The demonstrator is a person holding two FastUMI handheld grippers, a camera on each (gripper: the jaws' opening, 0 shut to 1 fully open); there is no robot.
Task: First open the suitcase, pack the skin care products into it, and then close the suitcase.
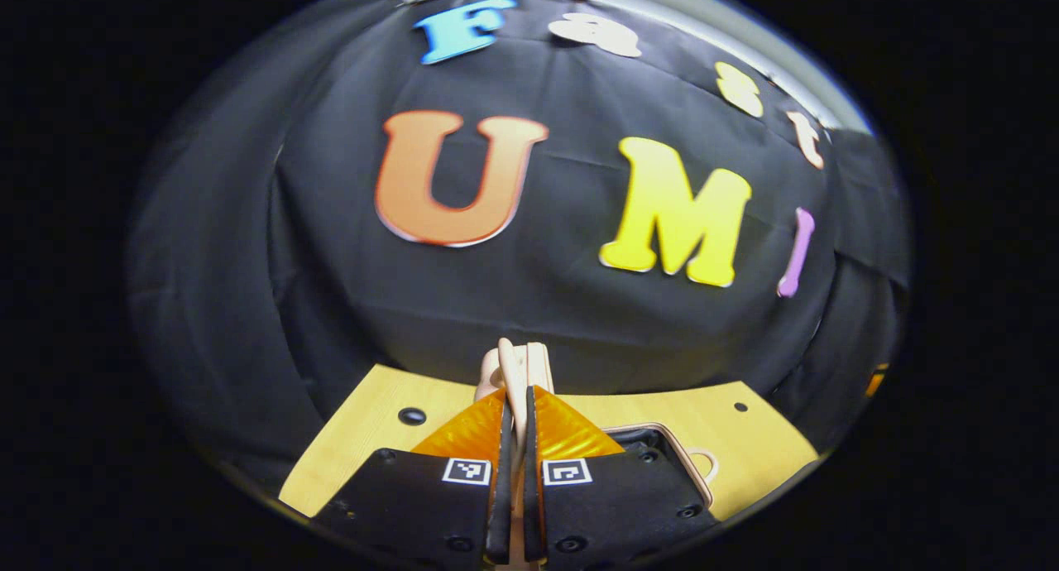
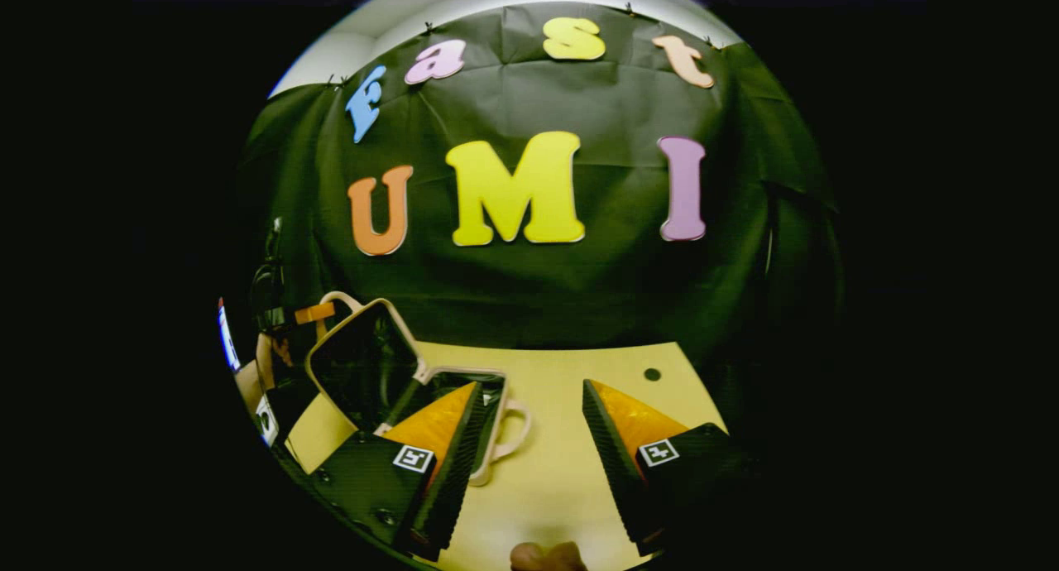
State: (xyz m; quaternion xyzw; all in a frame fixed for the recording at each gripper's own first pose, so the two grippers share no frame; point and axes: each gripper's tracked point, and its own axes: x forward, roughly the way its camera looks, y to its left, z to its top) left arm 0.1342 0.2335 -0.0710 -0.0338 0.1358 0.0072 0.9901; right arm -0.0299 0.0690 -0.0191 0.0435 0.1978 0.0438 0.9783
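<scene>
Left tongs pinch raised suitcase lid.

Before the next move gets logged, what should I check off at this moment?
1. Suitcase lid raised: ok.
2. Left tool shut on the lid's pale rim: ok.
3. Right tool open and empty, ready to pick: ok.
4. Suitcase base resting on the table: ok.
5. Where the skin care products lie: cannot tell.
</scene>
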